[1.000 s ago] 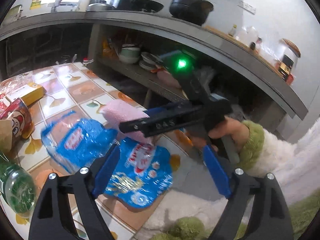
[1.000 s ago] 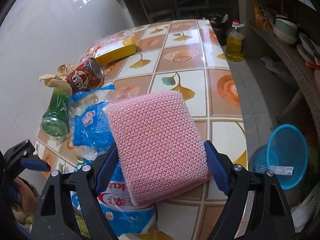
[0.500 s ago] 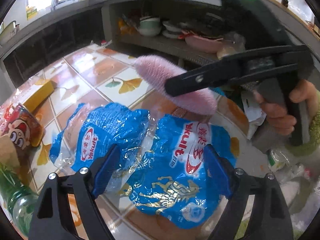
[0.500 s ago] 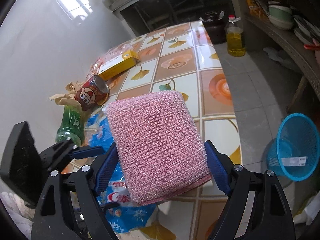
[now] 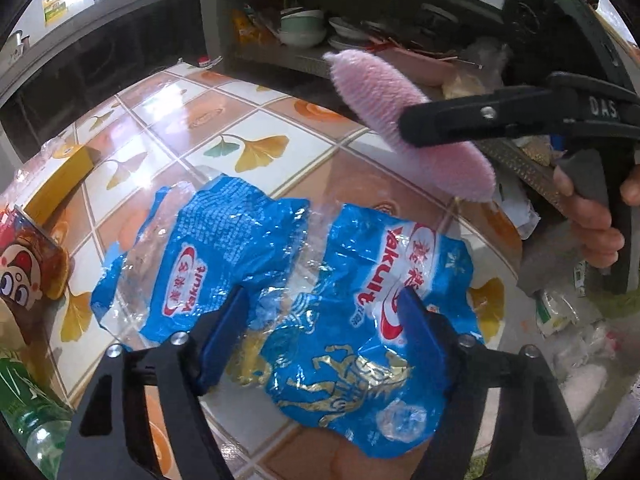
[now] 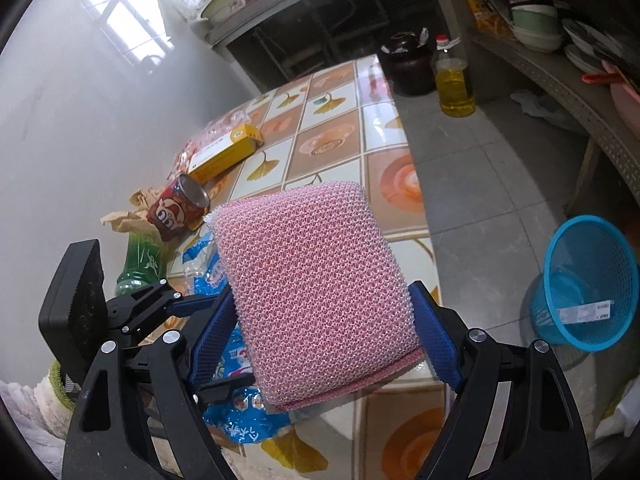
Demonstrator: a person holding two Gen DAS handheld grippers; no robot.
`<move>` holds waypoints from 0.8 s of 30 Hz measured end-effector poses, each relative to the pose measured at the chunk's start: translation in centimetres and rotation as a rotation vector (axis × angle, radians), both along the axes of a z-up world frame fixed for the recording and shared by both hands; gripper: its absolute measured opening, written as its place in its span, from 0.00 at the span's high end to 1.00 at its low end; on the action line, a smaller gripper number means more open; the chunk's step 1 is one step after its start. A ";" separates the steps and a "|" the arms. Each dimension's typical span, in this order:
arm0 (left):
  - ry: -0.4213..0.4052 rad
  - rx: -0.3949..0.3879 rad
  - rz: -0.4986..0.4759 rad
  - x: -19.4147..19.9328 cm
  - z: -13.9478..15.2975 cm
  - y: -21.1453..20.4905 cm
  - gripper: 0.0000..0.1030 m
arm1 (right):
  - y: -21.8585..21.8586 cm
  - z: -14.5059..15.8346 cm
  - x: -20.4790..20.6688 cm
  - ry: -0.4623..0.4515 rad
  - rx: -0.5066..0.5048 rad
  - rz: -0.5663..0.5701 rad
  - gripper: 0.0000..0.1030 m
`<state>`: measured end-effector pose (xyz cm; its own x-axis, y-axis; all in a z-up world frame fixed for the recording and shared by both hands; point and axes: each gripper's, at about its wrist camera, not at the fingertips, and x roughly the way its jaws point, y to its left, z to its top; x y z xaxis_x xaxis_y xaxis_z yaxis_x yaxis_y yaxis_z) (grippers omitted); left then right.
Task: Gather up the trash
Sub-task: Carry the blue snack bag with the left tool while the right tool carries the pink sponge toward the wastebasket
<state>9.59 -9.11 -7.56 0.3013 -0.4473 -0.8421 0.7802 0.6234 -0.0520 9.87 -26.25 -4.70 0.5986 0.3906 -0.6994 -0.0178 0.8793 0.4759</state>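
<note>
Two crumpled blue Yakult wrappers lie on the tiled table (image 5: 248,120): one at the left (image 5: 200,260), one at the right (image 5: 384,320). My left gripper (image 5: 322,336) points down over the right wrapper, which lies between its blue pads (image 5: 224,336). Its jaws are closing, and I see no firm pinch. My right gripper (image 6: 320,320) is shut on a pink mesh sponge (image 6: 316,292), held above the table's edge. The left wrist view shows that sponge (image 5: 384,92) from the side, up at the right.
A red cartoon can (image 6: 180,212), green bottle (image 6: 140,260), brown paper scraps (image 6: 120,220) and yellow box (image 6: 224,152) sit along the wall side. On the floor stand a blue mesh basket (image 6: 588,280), an oil bottle (image 6: 454,84) and a dark jar (image 6: 408,64). Shelves with bowls (image 5: 304,32) run behind.
My left gripper has dropped and tipped down over the wrappers, and its jaws have narrowed around the right one. My right gripper carried the sponge a little further from the wrappers.
</note>
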 end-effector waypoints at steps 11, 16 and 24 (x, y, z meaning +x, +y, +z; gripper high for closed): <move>-0.009 0.034 0.089 1.3 0.3 0.0 0.76 | -2.0 -0.2 -1.2 -0.016 0.034 -0.036 0.23; 0.004 0.024 0.117 1.7 0.7 0.0 0.93 | -2.6 -0.5 -1.7 -0.016 0.044 -0.051 0.23; -0.035 -0.007 0.121 1.4 2.6 -0.7 0.95 | -3.8 -0.4 -2.3 -0.027 0.065 -0.076 0.23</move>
